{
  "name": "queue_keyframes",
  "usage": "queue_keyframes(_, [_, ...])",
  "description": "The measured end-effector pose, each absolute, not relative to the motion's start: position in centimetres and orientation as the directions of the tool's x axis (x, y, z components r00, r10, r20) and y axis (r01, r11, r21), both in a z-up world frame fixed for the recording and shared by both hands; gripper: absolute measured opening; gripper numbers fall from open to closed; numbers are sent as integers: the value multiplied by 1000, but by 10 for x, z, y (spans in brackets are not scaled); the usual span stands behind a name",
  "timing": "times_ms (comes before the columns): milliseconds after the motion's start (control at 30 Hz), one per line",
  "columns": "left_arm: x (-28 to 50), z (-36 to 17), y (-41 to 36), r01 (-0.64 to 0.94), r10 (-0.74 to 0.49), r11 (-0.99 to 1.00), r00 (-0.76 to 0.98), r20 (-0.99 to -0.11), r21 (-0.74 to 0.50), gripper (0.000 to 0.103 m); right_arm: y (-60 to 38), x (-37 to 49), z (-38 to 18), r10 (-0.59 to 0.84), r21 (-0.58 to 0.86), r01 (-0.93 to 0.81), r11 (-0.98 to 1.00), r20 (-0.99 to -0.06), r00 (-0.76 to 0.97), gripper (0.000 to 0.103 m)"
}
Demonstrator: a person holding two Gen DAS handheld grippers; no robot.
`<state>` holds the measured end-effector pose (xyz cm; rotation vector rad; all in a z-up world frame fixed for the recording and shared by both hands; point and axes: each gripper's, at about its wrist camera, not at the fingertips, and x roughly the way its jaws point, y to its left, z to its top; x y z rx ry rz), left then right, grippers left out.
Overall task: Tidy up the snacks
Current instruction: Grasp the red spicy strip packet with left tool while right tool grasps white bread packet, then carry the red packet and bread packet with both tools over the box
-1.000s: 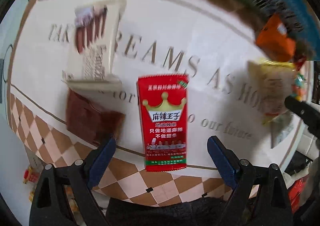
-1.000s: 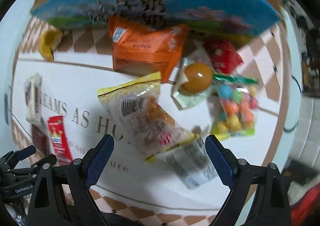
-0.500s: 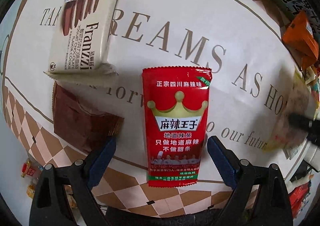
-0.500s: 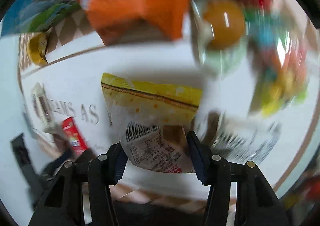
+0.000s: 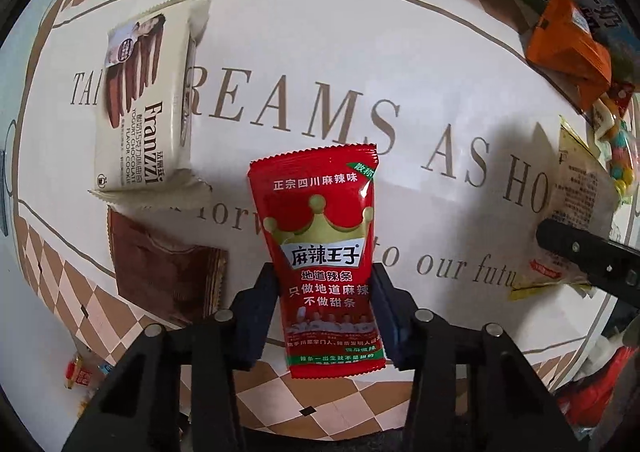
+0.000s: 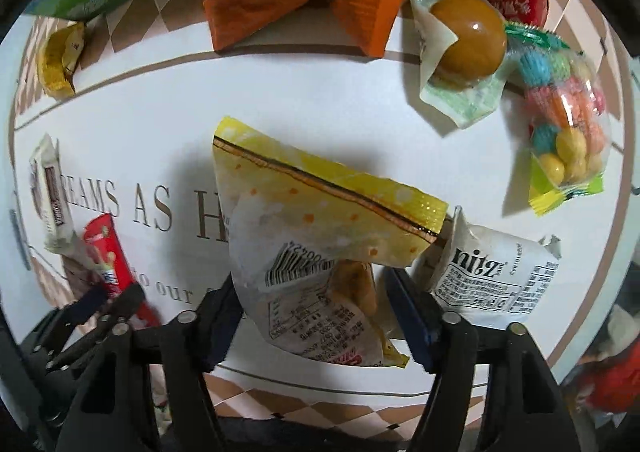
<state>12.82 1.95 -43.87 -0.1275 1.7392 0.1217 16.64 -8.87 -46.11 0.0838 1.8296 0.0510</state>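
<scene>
Your left gripper (image 5: 324, 308) has just snapped its jaws shut on the red spicy-strip packet (image 5: 320, 248), pinching its lower half from both sides, the rest sticking out ahead over the surface (image 5: 304, 52); it's light, soft and glossy, so I'd guess it slides if you swing fast. Your right gripper (image 6: 310, 310) has been easing its jaws wider, the yellow snack bag (image 6: 316, 212) crumpled between them, and I can't tell if the pads still bite; it's puffy and crinkly, so grab it low by the barcode, not the floppy seal.
</scene>
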Motion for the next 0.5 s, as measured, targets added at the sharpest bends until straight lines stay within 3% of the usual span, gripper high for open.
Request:
queue_keyframes(33, [129,-439,21,-153,-17,988,-170,-985,10,42,-85,166,-460,81,77,26,997,-967,-243,54])
queue_keyframes(67, [127,-438,21,-152,-19,988,-176,-984,9,41,-83,164,-459,83,79,26,996,-968,-236,51])
queue_keyframes(267, [128,-417,19,-126,-26,992,-170,-985,-5,41,-94,155,-448,148,135,71,988,-964,-219,45])
queue_keyframes(500, [130,-383,13,-86,-63,995,-123,-990,-53,41,-105,150,-429,242,221,122,967,-951,-194,44])
